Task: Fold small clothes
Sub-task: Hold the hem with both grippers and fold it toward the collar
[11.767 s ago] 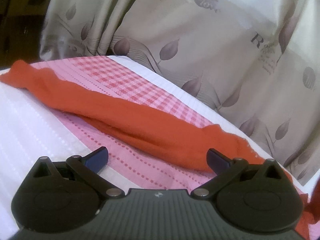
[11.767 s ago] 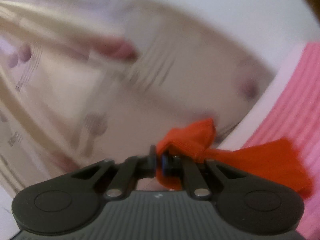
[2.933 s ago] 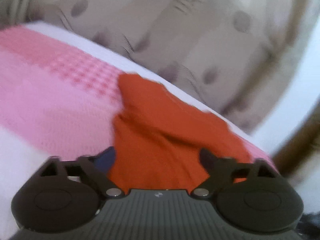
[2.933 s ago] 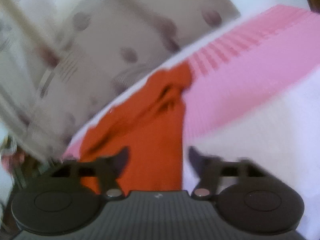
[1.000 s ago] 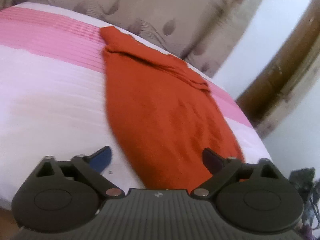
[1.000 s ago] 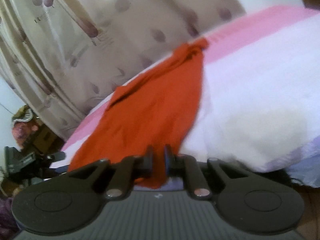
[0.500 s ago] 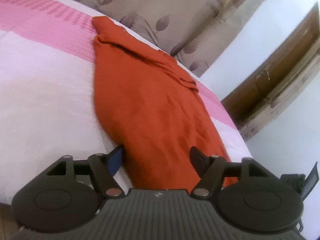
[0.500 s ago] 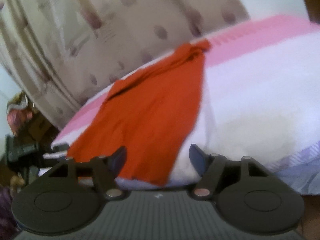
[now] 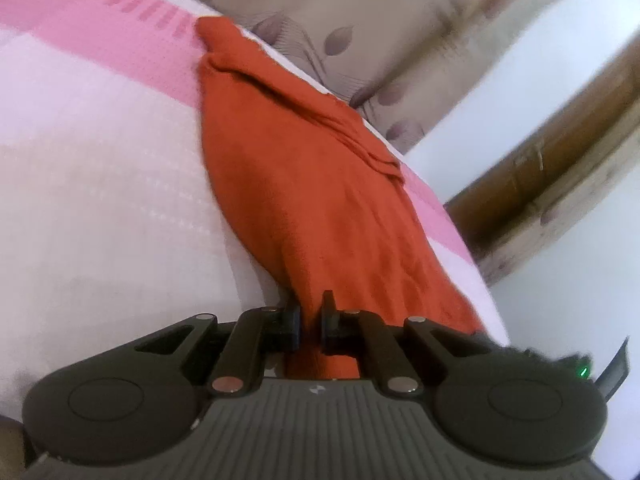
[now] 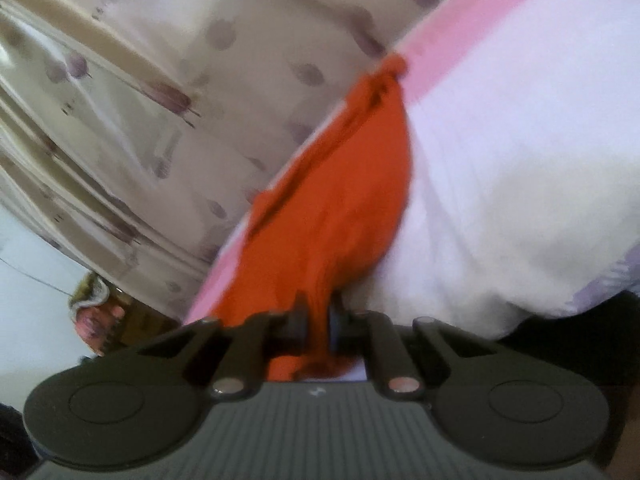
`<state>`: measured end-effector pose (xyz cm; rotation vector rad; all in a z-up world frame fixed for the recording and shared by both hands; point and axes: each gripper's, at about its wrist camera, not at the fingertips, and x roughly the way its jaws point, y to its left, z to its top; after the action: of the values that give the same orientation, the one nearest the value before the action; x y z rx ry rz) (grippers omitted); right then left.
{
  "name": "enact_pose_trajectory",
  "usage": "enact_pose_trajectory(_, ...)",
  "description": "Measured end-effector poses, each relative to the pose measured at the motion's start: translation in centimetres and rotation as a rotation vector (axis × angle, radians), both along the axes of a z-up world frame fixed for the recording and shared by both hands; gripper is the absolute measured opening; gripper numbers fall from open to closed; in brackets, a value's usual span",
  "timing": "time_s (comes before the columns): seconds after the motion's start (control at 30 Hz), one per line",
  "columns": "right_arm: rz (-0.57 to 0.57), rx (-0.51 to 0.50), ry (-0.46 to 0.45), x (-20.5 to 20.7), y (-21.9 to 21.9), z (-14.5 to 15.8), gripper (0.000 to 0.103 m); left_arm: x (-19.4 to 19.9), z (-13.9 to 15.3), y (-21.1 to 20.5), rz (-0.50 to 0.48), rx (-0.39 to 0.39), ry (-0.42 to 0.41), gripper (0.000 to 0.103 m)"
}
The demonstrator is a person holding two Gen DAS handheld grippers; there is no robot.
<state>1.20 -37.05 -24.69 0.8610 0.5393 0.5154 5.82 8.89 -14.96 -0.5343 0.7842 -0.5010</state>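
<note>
An orange garment [image 9: 312, 184] lies lengthwise on the white and pink bedcover [image 9: 100, 184], running from the bed's near edge to its far side. My left gripper [image 9: 311, 312] is at the near hem, jaws closing tight with the cloth pinched between the pads. In the right wrist view the same orange garment [image 10: 344, 208] stretches away across the bedcover [image 10: 500, 160]. My right gripper [image 10: 318, 316] is at the hem's other near corner. Its jaws are closing, and orange cloth is pressed between them and bunches below the fingers.
A beige curtain with leaf prints [image 9: 320, 12] hangs behind the bed, seen also as the blurred curtain [image 10: 160, 100]. A wooden door frame [image 9: 540, 184] stands to the right. Coloured clutter [image 10: 100, 316] sits low at the left beyond the bed.
Both grippers stood open around the garment's near hem half a second ago and have now closed on it. The right wrist has rolled, tilting its view; the left moved slightly closer.
</note>
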Motion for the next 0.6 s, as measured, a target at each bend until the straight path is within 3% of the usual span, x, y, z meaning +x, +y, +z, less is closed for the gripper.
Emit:
enact_pose_trajectory(0.07, -0.009, -0.022, -0.008, -0.4, -0.3, 0.4, 0.010, 0.0, 0.2, -0.2, -0.014, 0.020, -0.005, 0.018)
enact_pose_trajectory(0.13, 0.001, -0.064, -0.004, -0.2, -0.3, 0.5, 0.010, 0.2, 0.1, 0.0, -0.028, -0.025, 0.007, 0.042)
enact_pose_trajectory(0.23, 0.038, -0.074, 0.026, 0.4, 0.0, 0.3, 0.014, 0.4, 0.4, 0.0, -0.042, -0.066, 0.010, 0.062)
enact_pose_trajectory(0.27, 0.042, -0.075, 0.028, 0.5, 0.1, 0.3, 0.027, 0.4, 0.5, -0.3, -0.048, -0.061, 0.006, 0.063)
enact_pose_trajectory(0.3, 0.043, -0.082, 0.027, 0.6, 0.3, 0.3, 0.030, 0.4, 0.5, -0.6, -0.054, -0.049, -0.003, 0.065)
enact_pose_trajectory(0.37, 0.055, -0.065, 0.011, 0.9, 0.8, 0.3, 0.038, 0.4, 0.6, -1.2, -0.069, -0.018, -0.022, 0.059)
enact_pose_trajectory(0.4, 0.055, -0.073, 0.008, 1.0, 1.0, 0.4, 0.038, 0.4, 0.7, -1.6, -0.063, 0.009, -0.027, 0.044)
enact_pose_trajectory(0.43, 0.058, -0.092, 0.003, 1.2, 1.4, 0.6, 0.038, 0.5, 0.5, -1.9, -0.057, 0.035, -0.024, 0.009)
enact_pose_trajectory(0.5, 0.067, -0.131, -0.011, 1.5, 2.1, 0.9, 0.026, 0.6, 0.2, -2.2, -0.037, 0.069, -0.023, 0.008)
enact_pose_trajectory(0.53, 0.077, -0.152, -0.011, 1.7, 2.4, 0.9, 0.008, 0.4, 0.3, -2.4, -0.026, 0.083, -0.033, 0.008)
enact_pose_trajectory(0.6, 0.082, -0.148, -0.007, 1.8, 2.4, 0.4, 0.008, -0.4, 1.2, -3.1, 0.009, 0.158, -0.085, 0.008)
